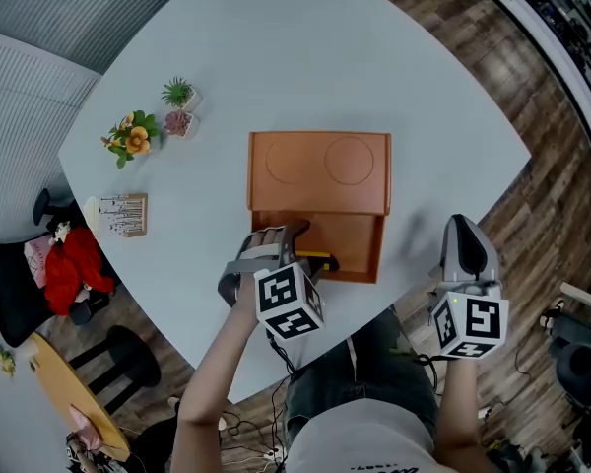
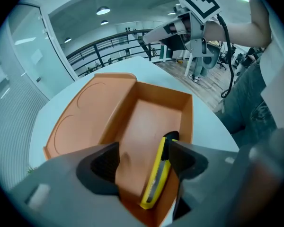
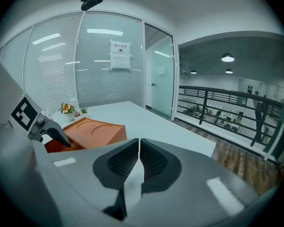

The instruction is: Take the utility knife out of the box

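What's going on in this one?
A person holds a tool in each hand. The left tool hangs over the open part of the orange box on the table, jaws apart. The yellow knife lies on the box floor close to one jaw, not yet gripped. The right tool is shut on nothing, off to the side of the box.

The pale blue-grey desk point(image 1: 276, 57) has rounded corners. Near its middle sits an orange box point(image 1: 318, 170), its drawer pulled out on the near side. Toward the left corner stand a small flower arrangement point(image 1: 131, 138) and 2 potted succulents point(image 1: 177, 94); a small wooden stand point(image 1: 123, 214) lies near the left edge.
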Demonstrator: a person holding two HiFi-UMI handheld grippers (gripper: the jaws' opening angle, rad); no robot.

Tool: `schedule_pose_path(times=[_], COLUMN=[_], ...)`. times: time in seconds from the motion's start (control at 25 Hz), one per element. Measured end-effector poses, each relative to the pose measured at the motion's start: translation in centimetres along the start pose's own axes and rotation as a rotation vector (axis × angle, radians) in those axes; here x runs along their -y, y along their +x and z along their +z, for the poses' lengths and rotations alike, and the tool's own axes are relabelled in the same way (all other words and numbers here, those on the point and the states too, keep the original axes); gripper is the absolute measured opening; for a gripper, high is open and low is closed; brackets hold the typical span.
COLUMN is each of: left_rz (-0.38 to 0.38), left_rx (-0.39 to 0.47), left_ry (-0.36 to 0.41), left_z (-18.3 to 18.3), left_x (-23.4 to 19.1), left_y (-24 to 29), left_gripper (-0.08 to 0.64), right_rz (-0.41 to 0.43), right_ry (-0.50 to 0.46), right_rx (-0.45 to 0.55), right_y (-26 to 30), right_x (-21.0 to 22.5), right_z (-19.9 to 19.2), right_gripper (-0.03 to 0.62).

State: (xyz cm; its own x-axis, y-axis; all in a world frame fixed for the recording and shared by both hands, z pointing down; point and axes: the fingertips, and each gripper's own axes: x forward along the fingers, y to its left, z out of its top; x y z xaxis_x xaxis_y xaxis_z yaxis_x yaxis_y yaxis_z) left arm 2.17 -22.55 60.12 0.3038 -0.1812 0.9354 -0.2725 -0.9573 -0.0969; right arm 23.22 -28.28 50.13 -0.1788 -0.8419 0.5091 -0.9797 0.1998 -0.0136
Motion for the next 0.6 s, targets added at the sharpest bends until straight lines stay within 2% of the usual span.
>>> schedule_pose_path(times=[0.16,0.28,0.44,0.6], left_rz=[-0.055,-0.124,-0.236,-0.288], left_rx=[-0.056,-0.093,-0.125,-0.139], left_ry=[0.089,0.146,0.185,0.201], left_z=[-0.4,-0.5,-0.6,-0.5], left_x=[0.5,1.1,2.0,2.5], left_y=[0.5,0.7,0.8,1.3], left_gripper=[0.316,0.298,0.248,0.227], right_rz=[-0.003,-0.004,-0.004,-0.004], right_ry=[0.005,0.011,0.019,0.025], right_rx=[-0.006,-0.011,-0.021,-0.028], right_y=[-0.1,-0.2,-0.2,-0.1], right_x=[0.2,0.4,0.6,0.7], right_z=[-0.5,-0.7,-1.2,-1.6], right_gripper=[0.038,0.038,0.038,0.038])
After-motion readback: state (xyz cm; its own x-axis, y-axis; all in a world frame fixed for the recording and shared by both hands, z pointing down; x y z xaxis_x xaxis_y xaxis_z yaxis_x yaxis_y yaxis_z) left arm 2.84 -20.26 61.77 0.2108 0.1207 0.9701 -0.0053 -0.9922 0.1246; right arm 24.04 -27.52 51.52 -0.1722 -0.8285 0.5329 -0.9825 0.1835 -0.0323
